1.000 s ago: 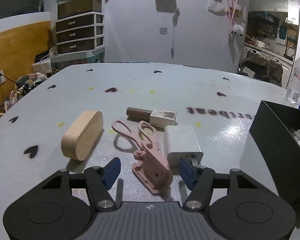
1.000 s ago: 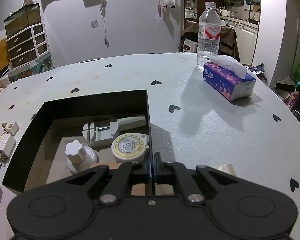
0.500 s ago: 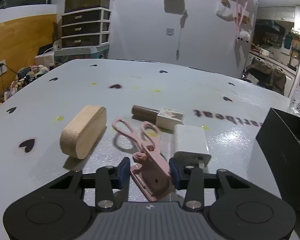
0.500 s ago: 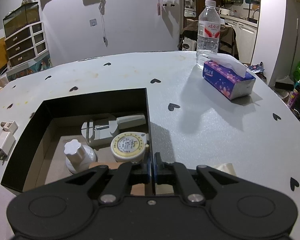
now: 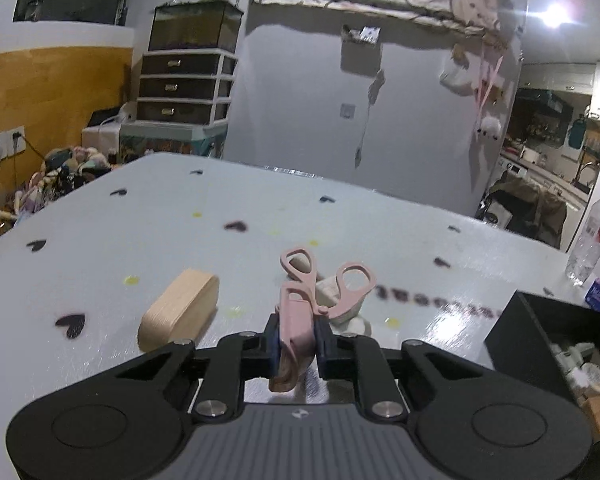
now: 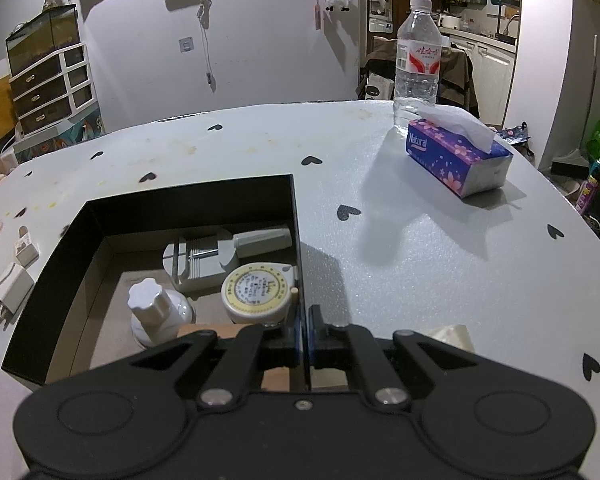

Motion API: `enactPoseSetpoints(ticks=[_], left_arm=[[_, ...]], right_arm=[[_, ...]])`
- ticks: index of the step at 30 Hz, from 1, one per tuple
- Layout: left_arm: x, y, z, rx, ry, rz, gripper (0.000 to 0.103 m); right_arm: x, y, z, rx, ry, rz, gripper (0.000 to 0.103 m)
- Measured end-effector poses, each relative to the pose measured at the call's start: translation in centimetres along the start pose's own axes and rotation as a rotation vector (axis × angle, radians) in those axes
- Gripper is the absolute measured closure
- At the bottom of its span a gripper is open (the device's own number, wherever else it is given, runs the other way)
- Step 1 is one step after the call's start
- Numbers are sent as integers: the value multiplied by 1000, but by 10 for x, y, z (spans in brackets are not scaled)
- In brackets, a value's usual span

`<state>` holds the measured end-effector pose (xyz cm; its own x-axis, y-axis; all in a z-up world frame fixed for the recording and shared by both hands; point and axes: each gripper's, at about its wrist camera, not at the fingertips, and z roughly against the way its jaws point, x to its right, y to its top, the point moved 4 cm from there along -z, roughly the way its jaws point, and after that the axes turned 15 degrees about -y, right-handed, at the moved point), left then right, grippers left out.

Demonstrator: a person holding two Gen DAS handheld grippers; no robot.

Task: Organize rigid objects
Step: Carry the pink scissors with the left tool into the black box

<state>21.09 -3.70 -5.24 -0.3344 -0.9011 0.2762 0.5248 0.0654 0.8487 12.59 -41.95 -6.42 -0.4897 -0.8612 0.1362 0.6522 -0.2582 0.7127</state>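
My left gripper (image 5: 297,340) is shut on the pink scissors (image 5: 304,300) and holds them lifted above the table, handles pointing away. A beige oval block (image 5: 180,309) lies on the table to the left. A small white box (image 5: 330,289) shows behind the scissors. The black box (image 6: 188,204) holds a white knob bottle (image 6: 156,312), a round tape measure (image 6: 258,290) and a grey tool (image 6: 204,258). My right gripper (image 6: 303,332) is shut on the box's right wall. The white charger (image 6: 12,284) lies left of the box.
A water bottle (image 6: 417,68) and a purple tissue pack (image 6: 456,156) stand at the far right of the table. The black box also shows at the right in the left wrist view (image 5: 512,332). A drawer unit (image 5: 184,88) stands beyond the table.
My left gripper closed on the pink scissors and raised them off the table. The right gripper has stayed on the box wall.
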Motion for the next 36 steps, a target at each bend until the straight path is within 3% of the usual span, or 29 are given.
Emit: enactPoseSetpoints(ticks=[4, 9, 14, 17, 25, 31, 36], left_arm=[[17, 12, 3, 32, -46, -30, 86], [64, 25, 1, 44, -202, -110, 86], [122, 18, -14, -16, -375, -213, 86], [150, 8, -28, -64, -410, -271, 86], [184, -7, -60, -191, -362, -282, 85], [186, -10, -66, -178, -272, -220, 85], [193, -13, -62, -180, -232, -253, 85]], right_arm=[[0, 0, 0, -1, 2, 1, 98], [1, 0, 0, -2, 5, -1, 98], [1, 0, 0, -2, 8, -2, 98], [1, 0, 0, -2, 11, -4, 98], [3, 0, 0, 1, 24, -5, 98], [5, -1, 0, 3, 37, -9, 98], [6, -1, 0, 10, 48, -11, 98]])
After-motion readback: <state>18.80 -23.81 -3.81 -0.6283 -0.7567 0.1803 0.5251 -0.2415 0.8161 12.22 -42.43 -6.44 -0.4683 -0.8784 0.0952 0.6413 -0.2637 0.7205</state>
